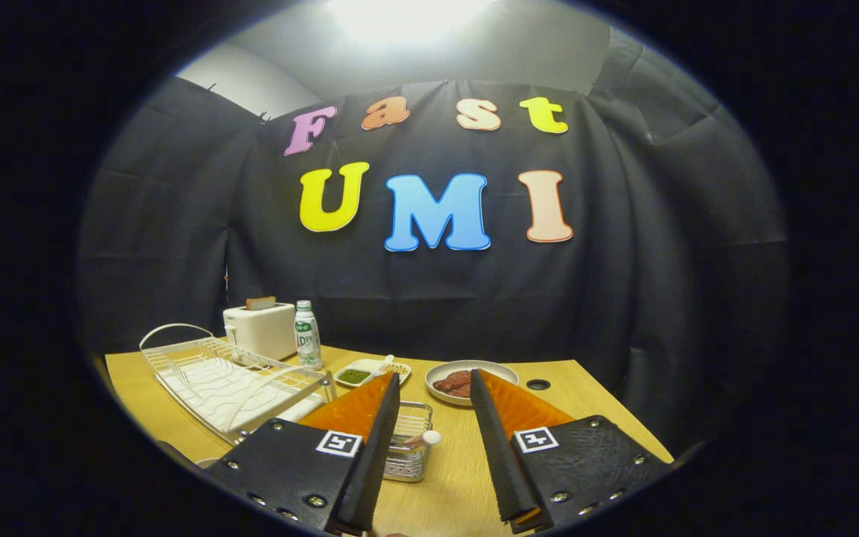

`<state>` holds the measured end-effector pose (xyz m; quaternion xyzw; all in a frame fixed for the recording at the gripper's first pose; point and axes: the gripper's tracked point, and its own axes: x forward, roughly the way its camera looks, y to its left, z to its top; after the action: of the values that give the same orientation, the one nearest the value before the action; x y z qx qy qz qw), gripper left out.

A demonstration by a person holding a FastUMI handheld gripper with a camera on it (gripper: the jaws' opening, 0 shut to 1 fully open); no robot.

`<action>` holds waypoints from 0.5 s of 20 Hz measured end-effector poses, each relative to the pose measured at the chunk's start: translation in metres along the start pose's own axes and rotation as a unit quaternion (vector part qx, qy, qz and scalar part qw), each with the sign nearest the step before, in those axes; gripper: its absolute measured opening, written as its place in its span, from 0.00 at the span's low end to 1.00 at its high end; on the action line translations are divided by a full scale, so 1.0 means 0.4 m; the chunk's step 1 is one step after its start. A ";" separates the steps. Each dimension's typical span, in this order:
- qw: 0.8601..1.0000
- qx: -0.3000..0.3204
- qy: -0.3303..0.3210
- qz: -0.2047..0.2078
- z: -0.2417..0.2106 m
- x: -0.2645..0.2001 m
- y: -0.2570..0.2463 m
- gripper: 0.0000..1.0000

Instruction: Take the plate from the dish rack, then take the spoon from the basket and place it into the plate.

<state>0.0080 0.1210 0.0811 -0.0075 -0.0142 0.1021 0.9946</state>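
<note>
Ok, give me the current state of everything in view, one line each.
tongs: open, holding nothing
dish rack: on the table, no plate visible in it
basket: upright, spoon inside
spoon: handle end sticking out of basket
plate: flat on table, dark red food on it
toaster: bread in slot
bottle: upright, capped

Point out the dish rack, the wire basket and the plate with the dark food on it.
dish rack (232, 384): gripper view, on its white wire bed, left of the fingers.
wire basket (408, 462): gripper view, on its front wall, beside the left finger.
plate (500, 369): gripper view, on its bare far rim, beyond the open gripper (435, 391).
</note>
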 end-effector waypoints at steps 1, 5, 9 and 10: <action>1.000 -0.001 0.003 0.004 -0.020 0.019 0.001 0.60; 1.000 0.004 0.009 0.022 -0.077 0.079 0.019 0.60; 0.999 0.004 0.026 0.036 -0.125 0.115 0.041 0.57; 0.999 -0.003 0.028 0.037 -0.132 0.112 0.038 0.42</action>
<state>0.0505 0.1443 0.0294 -0.0137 0.0133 0.1383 0.9902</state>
